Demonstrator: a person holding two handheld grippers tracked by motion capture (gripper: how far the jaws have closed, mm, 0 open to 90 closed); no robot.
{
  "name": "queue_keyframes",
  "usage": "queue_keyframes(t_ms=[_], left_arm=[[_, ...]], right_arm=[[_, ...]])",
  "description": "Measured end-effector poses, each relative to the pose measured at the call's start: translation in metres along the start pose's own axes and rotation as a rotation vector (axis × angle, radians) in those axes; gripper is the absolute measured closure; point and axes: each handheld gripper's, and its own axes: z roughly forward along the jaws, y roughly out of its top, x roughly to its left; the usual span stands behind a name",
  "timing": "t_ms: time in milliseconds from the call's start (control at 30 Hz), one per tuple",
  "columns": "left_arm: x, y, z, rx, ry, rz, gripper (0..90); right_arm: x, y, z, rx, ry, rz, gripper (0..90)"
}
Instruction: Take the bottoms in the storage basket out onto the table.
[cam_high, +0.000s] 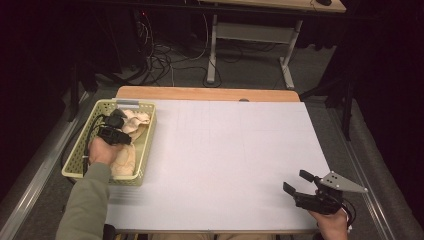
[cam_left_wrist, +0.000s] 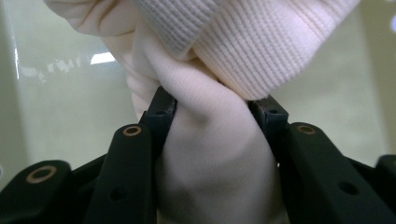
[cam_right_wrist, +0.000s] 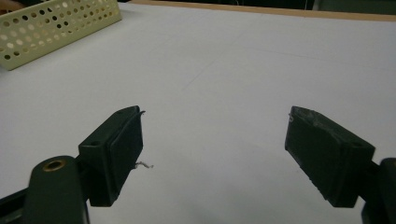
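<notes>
1. White sheet (cam_high: 225, 150) covers the wooden table (cam_high: 200, 93); dark room, cables on floor, upper centre.
2. Left of frame: pale yellow basket (cam_high: 145, 150) w/ cream cloth (cam_high: 135, 120) inside.
3. Left gripper (cam_high: 116, 131) dips into basket, jaws pinched on cloth (cam_left_wrist: 210, 154).
4. Lower right: right gripper (cam_high: 297, 184) low over sheet, jaws wide apart, nothing between.
</notes>
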Motion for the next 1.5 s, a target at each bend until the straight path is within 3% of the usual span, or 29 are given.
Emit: queue_keyframes(t_ms=[767, 1500], left_arm=[[0.001, 0.007, -0.005, 0.041, -0.011, -0.004, 61.0], [0.005, 0.005, -0.022, 0.002, -0.042, -0.005, 61.7]], right_arm=[[-0.001, 0.000, 0.000, 0.002, 0.001, 0.007, 19.6], [-0.001, 0.000, 0.001, 0.002, 0.001, 0.009, 19.6]])
